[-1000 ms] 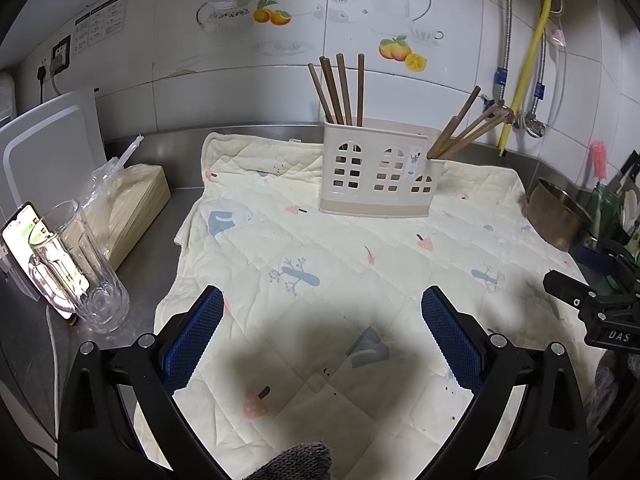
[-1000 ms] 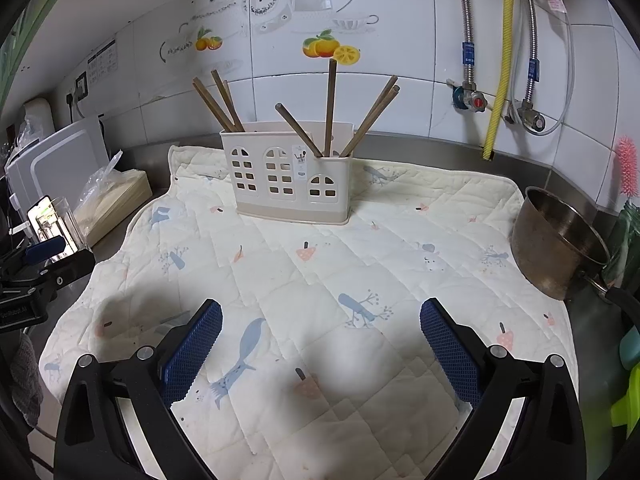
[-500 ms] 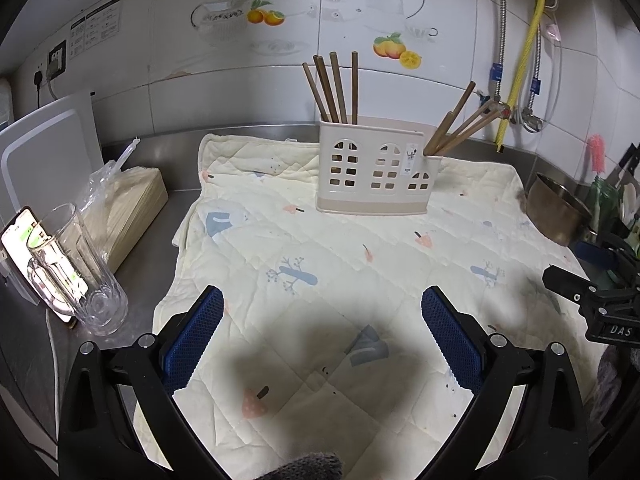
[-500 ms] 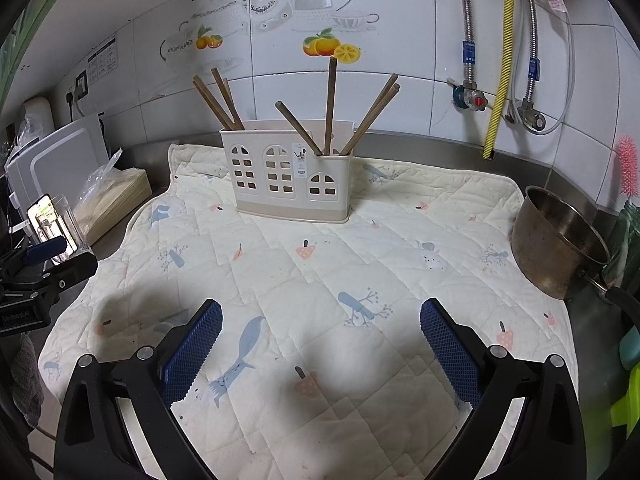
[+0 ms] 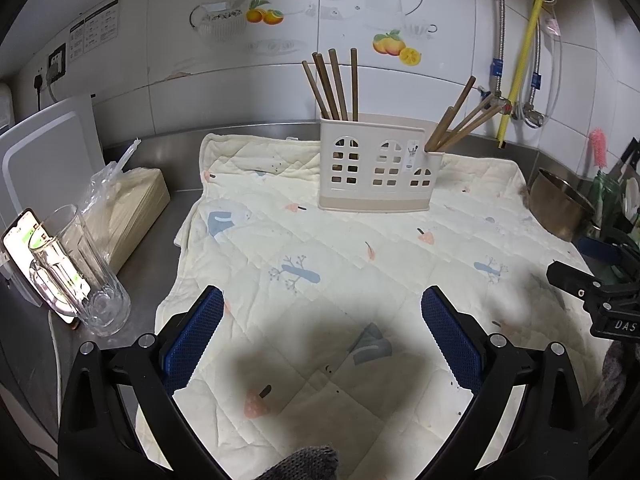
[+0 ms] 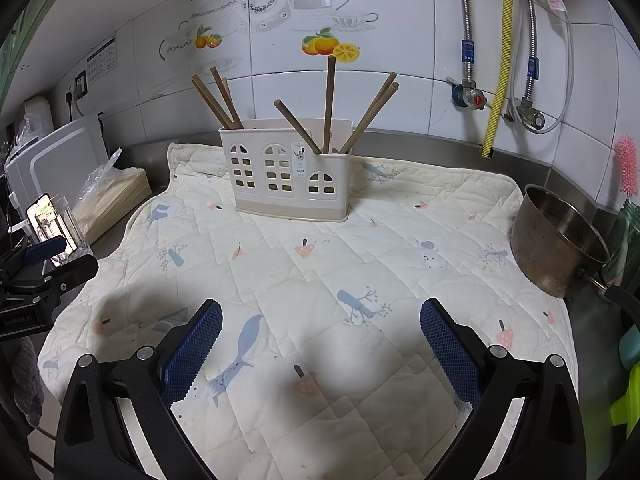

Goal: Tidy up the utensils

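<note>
A cream plastic utensil holder [image 5: 374,170] [image 6: 290,172] with window cut-outs stands at the back of a quilted mat [image 5: 320,264] [image 6: 320,272]. Several brown chopsticks [image 5: 334,84] [image 6: 218,100] stand in its left compartment, and several more [image 5: 460,118] [image 6: 330,104] lean out of its right one. My left gripper [image 5: 322,320] hovers open over the mat's near part, well short of the holder. My right gripper [image 6: 320,340] is likewise open and holds nothing. Each gripper shows at the edge of the other's view.
A glass mug [image 5: 76,272] and a lit phone [image 5: 24,240] stand on the steel counter at left, beside a bagged stack [image 5: 128,204] and a white board [image 5: 44,160]. A metal pot [image 6: 556,240] sits at the mat's right edge. Pipes [image 6: 500,60] run down the tiled wall.
Both grippers stay open and nearly still. The left wrist view has drifted slightly, so the holder sits a little lower and left of before.
</note>
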The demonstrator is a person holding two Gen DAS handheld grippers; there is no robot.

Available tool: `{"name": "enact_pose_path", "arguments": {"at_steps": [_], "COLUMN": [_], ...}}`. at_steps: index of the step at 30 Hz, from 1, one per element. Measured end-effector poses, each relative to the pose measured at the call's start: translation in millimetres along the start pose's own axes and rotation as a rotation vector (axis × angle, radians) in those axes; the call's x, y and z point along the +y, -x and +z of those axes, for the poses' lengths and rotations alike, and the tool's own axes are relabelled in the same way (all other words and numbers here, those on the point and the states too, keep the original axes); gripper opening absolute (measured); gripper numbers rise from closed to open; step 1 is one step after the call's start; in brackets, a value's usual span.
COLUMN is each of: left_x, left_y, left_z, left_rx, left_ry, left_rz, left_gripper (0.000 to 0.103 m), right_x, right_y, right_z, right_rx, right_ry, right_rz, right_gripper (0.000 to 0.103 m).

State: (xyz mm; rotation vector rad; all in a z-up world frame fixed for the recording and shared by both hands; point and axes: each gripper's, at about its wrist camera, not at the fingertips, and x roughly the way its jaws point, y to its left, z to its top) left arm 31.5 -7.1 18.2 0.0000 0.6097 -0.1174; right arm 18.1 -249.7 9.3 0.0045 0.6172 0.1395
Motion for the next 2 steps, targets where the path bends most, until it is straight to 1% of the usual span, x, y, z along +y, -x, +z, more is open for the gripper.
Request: {"name": "enact_pose_path", "arguments": {"at_steps": [2], "left_x": [0.2], "left_y": [-0.1], "left_z": [-0.1], "left_rx": [0.001], "left_ry": [0.001], "left_rz": [-0.002], "left_gripper": [0.098], "right_x": [-0.5], "right_y": [-0.1], "right_z": [-1.7], "right_rx": [0.001], "right_ry": [0.0], "right_rz": [0.0], "right_gripper": [0.096]}}
